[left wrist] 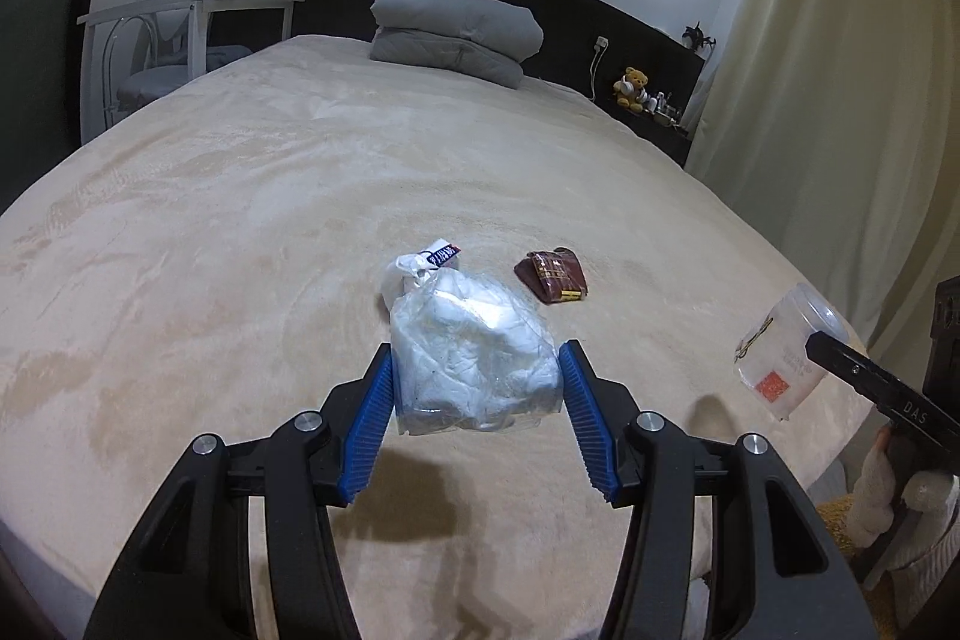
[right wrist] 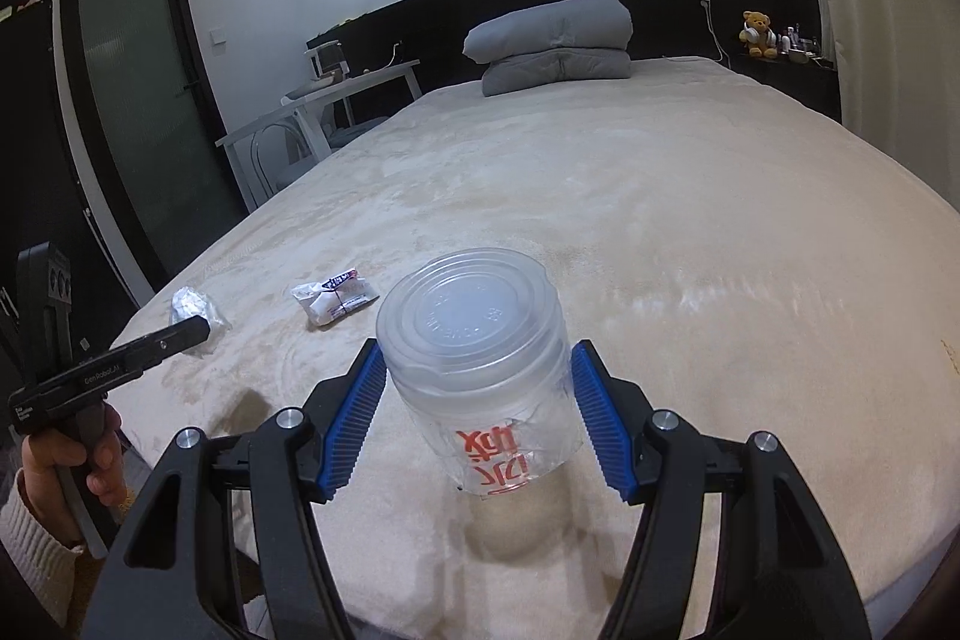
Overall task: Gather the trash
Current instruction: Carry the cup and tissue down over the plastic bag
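Left gripper (left wrist: 477, 361) nearest, blue pads clamped on crumpled clear plastic bag (left wrist: 474, 358), bag lifted above beige bed cover (left wrist: 240, 220), shadow beneath. Right gripper (right wrist: 477, 358) clenched on clear lidded plastic cup (right wrist: 480, 364) with red print, also raised off bed. 2 pieces of trash lying on cover: white wrapper (right wrist: 336, 301) with blue-red label, dark red wrapper (left wrist: 552, 274) just beside bag. Folded grey quilt (left wrist: 456, 34) at headboard, teddy bear (left wrist: 633, 87) on side shelf. Person's hand (right wrist: 72, 460) grips left tool handle.
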{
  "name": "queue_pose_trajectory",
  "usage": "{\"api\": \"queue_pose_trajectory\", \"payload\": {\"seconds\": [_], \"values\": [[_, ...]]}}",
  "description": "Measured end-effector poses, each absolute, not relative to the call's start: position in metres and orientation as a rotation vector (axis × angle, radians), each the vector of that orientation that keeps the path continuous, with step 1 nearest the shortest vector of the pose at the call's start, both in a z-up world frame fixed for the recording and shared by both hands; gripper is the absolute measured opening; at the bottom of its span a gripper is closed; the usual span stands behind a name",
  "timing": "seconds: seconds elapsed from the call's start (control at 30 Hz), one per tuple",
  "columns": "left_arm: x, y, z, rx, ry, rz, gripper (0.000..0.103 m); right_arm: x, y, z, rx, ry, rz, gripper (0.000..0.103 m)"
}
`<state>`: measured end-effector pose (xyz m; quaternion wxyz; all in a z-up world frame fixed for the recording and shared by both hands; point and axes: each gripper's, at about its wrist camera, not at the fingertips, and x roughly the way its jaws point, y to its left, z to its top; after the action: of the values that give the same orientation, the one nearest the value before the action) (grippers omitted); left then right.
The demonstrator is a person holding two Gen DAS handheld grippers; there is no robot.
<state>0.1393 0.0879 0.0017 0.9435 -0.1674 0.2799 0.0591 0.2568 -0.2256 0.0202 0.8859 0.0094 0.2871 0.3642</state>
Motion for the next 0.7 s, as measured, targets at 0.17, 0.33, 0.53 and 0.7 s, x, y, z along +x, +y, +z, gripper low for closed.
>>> {"api": "queue_pose_trajectory", "payload": {"seconds": [0.17, 0.33, 0.53, 0.7], "values": [[0.104, 0.066, 0.006, -0.328, 0.528, 0.087, 0.053, 0.228, -0.245, 0.021, 0.041, 0.593, 0.76, 0.063], [0.078, 0.047, 0.006, -0.31, 0.52, 0.076, 0.053, 0.201, -0.256, 0.021, 0.044, 0.59, 0.773, 0.063], [0.059, 0.026, 0.003, -0.284, 0.526, 0.06, 0.053, 0.171, -0.261, 0.019, 0.026, 0.59, 0.803, 0.063], [0.045, 0.014, 0.002, -0.274, 0.523, 0.042, 0.053, 0.149, -0.264, 0.016, 0.022, 0.593, 0.813, 0.063]]}}
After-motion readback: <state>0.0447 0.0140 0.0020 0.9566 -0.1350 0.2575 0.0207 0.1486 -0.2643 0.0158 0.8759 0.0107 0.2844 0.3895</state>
